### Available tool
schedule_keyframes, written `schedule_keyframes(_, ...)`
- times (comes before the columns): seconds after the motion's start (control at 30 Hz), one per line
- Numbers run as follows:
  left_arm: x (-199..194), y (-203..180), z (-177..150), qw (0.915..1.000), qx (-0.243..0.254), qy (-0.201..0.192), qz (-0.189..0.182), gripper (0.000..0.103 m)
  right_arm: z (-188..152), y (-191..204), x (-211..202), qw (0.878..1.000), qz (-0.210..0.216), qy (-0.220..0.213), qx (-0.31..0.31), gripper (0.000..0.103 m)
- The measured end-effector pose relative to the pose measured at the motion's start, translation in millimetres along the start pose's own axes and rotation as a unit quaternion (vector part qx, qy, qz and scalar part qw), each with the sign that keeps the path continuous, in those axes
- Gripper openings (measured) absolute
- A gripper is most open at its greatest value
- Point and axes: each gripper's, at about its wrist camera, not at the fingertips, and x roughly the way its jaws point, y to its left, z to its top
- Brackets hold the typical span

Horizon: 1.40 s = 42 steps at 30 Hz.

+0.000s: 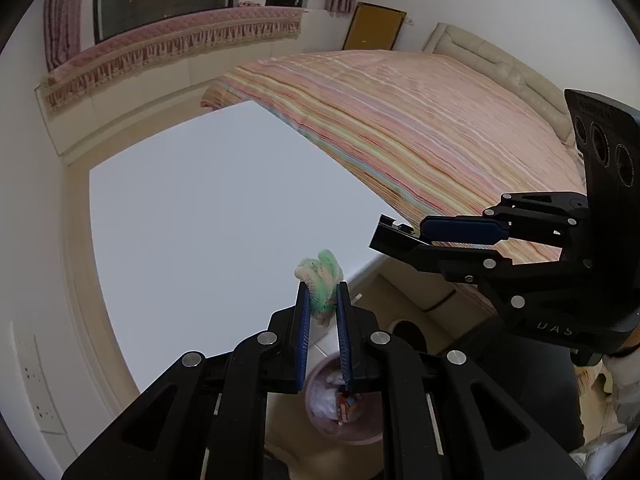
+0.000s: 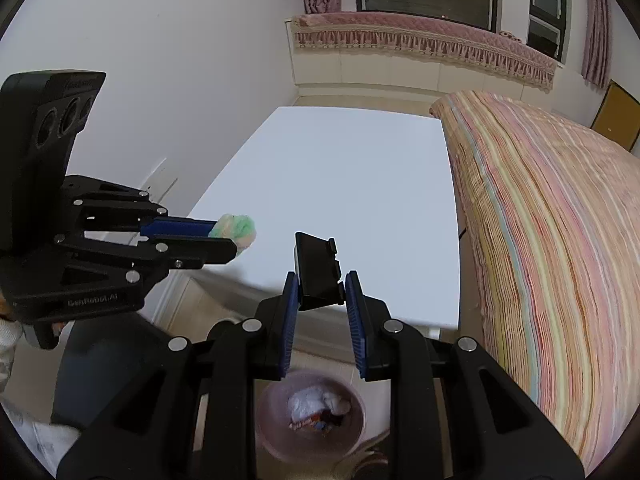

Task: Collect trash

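My left gripper is shut on a green and cream foam net wrapper, held in the air at the white table's near edge, above the bin. It also shows in the right wrist view with the wrapper at its tips. My right gripper is shut on a small black box, also above the bin. It shows in the left wrist view with the box. A pink trash bin stands on the floor below, holding white paper and a colourful wrapper; it also shows in the left wrist view.
A white table stands between the wall and a bed with a striped cover. A window seat with a pink fringed cushion runs along the far wall. A dark chair is at the lower left.
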Motion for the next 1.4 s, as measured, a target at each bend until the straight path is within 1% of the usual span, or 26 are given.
schedule_keyframes(0.37,-11,-35,-48,0.9997,0.009,0.019,-0.008,0.013,-59,12,-40,0.999,0.016,0.033,-0.007,0.023)
schedule_keyframes(0.57,-11,-51,-69,0.9994,0.014,0.030,-0.013,0.013,-86,18,-48,0.999,0.017,0.049,-0.006,0.024)
schedule_keyframes(0.7,-7,-57,-77,0.9990,0.014,0.039,-0.018,0.013,-98,20,-45,0.998,0.025,0.060,0.001,0.024)
schedule_keyframes(0.9,-5,-62,-82,0.9985,0.014,0.046,-0.025,0.013,-102,17,-41,0.997,0.033,0.065,0.007,0.024)
schedule_keyframes(1.0,-6,-63,-83,0.9983,0.015,0.047,-0.030,0.017,-102,16,-39,0.997,0.038,0.068,0.007,0.024)
schedule_keyframes(1.03,-5,-63,-83,0.9982,0.015,0.049,-0.032,0.025,-103,17,-39,0.997,0.038,0.067,0.007,0.024)
schedule_keyframes(1.07,-5,-62,-83,0.9981,0.014,0.050,-0.034,0.046,-103,16,-38,0.997,0.035,0.069,0.008,0.030)
schedule_keyframes(1.1,-4,-59,-82,0.9984,0.010,0.047,-0.031,0.063,-104,16,-37,0.997,0.032,0.070,0.008,0.053)
schedule_keyframes(1.13,-5,-55,-82,0.9989,0.000,0.039,-0.028,0.082,-105,15,-36,0.997,0.030,0.068,0.009,0.067)
schedule_keyframes(1.17,-7,-54,-83,0.9990,-0.006,0.034,-0.029,0.087,-105,15,-37,0.998,0.028,0.062,0.011,0.082)
schedule_keyframes(1.23,-8,-49,-83,0.9992,-0.014,0.033,-0.018,0.090,-105,13,-35,0.998,0.018,0.063,0.014,0.085)
schedule_keyframes(1.27,-8,-48,-83,0.9992,-0.016,0.032,-0.016,0.091,-106,12,-34,0.998,0.016,0.064,0.017,0.088)
schedule_keyframes(1.3,-8,-47,-84,0.9992,-0.018,0.031,-0.016,0.092,-106,11,-33,0.998,0.015,0.064,0.020,0.089)
schedule_keyframes(1.33,-8,-47,-85,0.9993,-0.019,0.030,-0.014,0.095,-106,10,-32,0.998,0.014,0.065,0.022,0.090)
schedule_keyframes(1.4,-11,-45,-85,0.9994,-0.023,0.025,-0.012,0.095,-106,9,-31,0.998,0.010,0.065,0.025,0.092)
